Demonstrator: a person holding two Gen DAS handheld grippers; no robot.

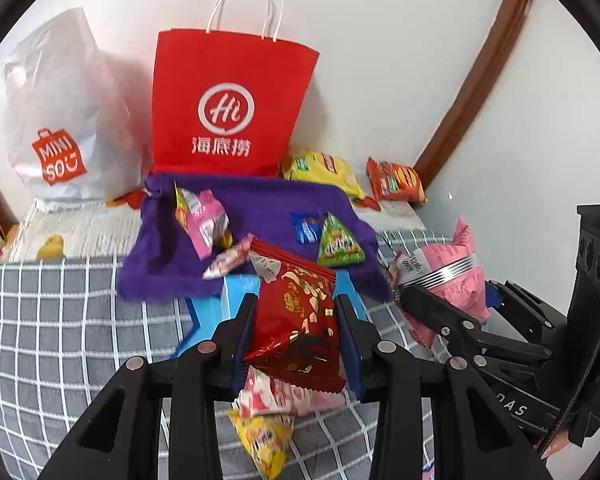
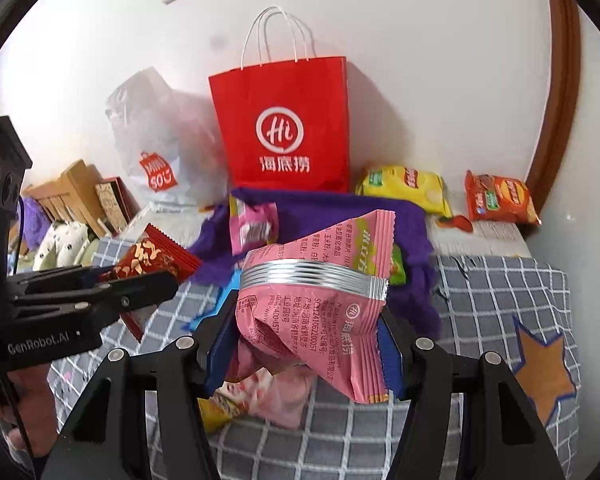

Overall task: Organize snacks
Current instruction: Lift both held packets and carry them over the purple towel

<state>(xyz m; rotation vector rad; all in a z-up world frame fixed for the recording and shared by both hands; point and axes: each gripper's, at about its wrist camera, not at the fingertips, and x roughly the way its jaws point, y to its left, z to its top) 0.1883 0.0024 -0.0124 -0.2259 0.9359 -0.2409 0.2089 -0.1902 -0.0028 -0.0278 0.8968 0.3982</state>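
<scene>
Ahead of you the red paper bag (image 1: 228, 108) stands upright against the wall, behind the purple cloth (image 1: 260, 216) strewn with small snacks. Your right gripper (image 2: 304, 344) clamps the pink packet (image 2: 320, 300), long axis tilted up toward the bag. Your left gripper (image 1: 296, 344) pinches the red packet (image 1: 296, 308), standing nearly upright.
</scene>
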